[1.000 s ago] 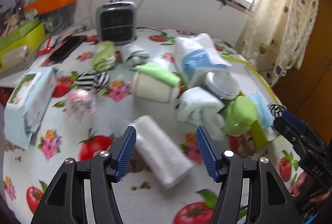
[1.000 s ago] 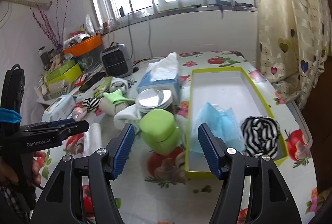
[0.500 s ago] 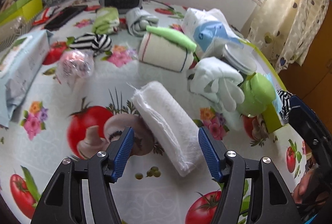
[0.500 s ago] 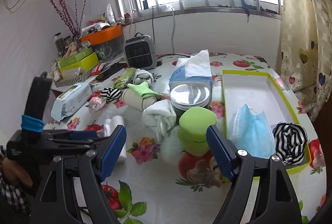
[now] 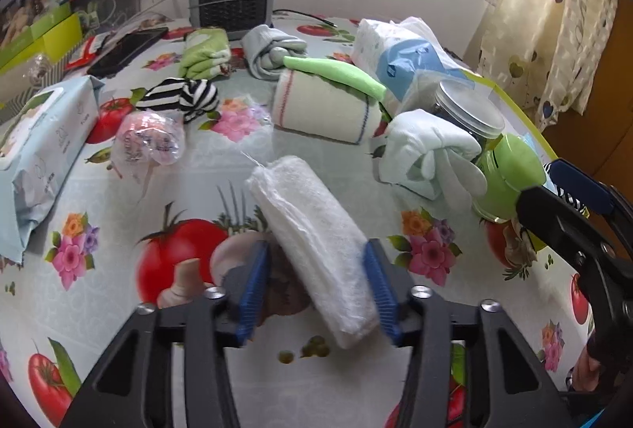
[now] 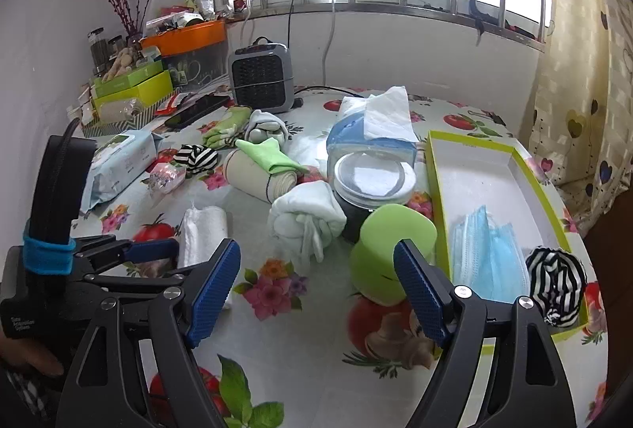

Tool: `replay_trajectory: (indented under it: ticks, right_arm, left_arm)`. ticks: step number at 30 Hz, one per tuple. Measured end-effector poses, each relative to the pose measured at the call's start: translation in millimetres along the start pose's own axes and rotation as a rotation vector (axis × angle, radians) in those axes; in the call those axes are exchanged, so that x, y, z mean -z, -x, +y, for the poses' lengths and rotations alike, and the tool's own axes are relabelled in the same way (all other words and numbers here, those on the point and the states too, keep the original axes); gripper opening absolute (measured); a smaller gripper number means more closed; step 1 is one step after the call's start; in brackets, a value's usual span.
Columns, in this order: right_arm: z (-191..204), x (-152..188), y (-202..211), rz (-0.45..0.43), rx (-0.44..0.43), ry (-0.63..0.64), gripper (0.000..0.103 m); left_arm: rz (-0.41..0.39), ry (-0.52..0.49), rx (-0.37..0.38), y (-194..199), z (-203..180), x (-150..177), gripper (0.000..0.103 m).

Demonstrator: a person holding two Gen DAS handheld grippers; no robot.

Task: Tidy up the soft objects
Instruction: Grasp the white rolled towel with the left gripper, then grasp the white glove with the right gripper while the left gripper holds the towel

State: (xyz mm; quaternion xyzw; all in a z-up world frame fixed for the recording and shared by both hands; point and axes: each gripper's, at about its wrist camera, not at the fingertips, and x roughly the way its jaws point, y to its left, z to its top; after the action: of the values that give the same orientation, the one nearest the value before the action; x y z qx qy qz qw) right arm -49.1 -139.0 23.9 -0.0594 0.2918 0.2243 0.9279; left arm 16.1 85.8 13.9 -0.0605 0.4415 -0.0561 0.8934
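We found the bench covered in a fruit-and-flower cloth. Directly on it lay a white rolled towel, a striped sock ball, a wipes packet, a heater and a yellow-rimmed tray.

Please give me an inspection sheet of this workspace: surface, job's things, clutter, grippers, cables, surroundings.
Surface: table under a tomato-and-flower cloth.
Job's things: white rolled towel lying flat; yellow-rimmed tray holding a blue mask and a striped cloth.
Clutter: tissue pack, green lidded jar, wet wipes.
Grippers: left gripper closing around the towel; right gripper open, holding nothing.
Cables: heater cord running along the table behind it.
Surroundings: barred window, curtain.
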Motion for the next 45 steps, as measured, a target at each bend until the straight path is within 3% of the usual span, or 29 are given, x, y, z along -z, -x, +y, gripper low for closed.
replay_trajectory:
  ticks: [4, 9, 20, 26, 29, 32, 37, 45]
  right_arm:
    - [9.8, -5.4, -9.1, 0.007, -0.004, 0.003, 0.08]
    - [23.7, -12.5, -24.9, 0.019, 0.003, 0.028, 0.08]
    - [36.4, -22.2, -60.5, 0.053, 0.127, 0.095, 0.08]
    - [43.0, -20.8, -73.7, 0.087, 0.187, 0.146, 0.064]
    - [44.4, -18.7, -78.3, 0.095, 0.223, 0.168, 0.049]
    - [44.7, -17.7, -79.3, 0.096, 0.235, 0.174, 0.042]
    - [43.7, -17.0, -75.7, 0.096, 0.202, 0.157, 0.029]
    - [40.4, -14.4, -60.9, 0.121, -0.041, 0.003, 0.026]
  left_arm:
    - [-0.013, 0.011, 0.003, 4.6, 13.7, 2.3, 0.035]
    - [-0.027, 0.044, 0.004, 11.7, 35.3, 7.3, 0.035]
    - [-0.05, 0.069, 0.015, 15.3, 58.7, 9.7, 0.035]
    - [-0.054, 0.066, 0.023, 15.0, 59.8, 9.7, 0.035]
    - [-0.054, 0.066, 0.023, 15.3, 59.5, 9.8, 0.035]
    - [-0.054, 0.067, 0.023, 15.3, 59.2, 9.7, 0.035]
    - [-0.054, 0.065, 0.022, 15.2, 59.1, 9.7, 0.035]
    - [-0.051, 0.071, 0.026, 15.4, 58.8, 9.5, 0.035]
